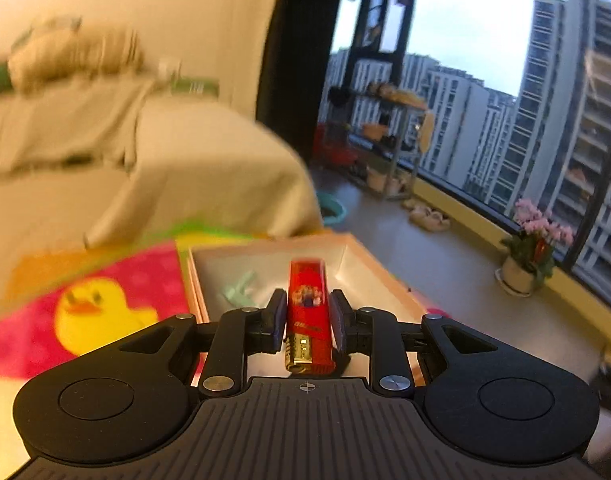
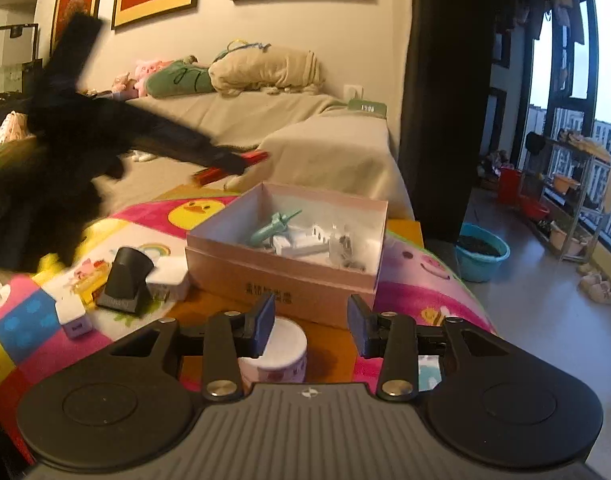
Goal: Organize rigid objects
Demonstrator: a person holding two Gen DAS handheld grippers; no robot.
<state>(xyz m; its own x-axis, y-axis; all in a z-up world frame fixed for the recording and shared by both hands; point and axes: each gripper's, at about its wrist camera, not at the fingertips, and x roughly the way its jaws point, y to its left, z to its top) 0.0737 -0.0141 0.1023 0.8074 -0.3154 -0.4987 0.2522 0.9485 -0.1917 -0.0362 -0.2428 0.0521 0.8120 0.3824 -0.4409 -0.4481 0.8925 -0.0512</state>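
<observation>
Above the pink box, left tongs pinch a red lighter; right tongs gape.

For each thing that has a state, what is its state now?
Left gripper: shut on the red lighter, above the box.
Right gripper: jaws open, holding nothing.
Pink box: open, small items inside.
White jar: upright, lid on.

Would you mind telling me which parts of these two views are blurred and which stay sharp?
Left wrist view: the sofa and duck mat smear with motion blur, while the red lighter between the fingers stays fairly crisp. Right wrist view: the left gripper is a dark streak; the pink box is sharp.
</observation>
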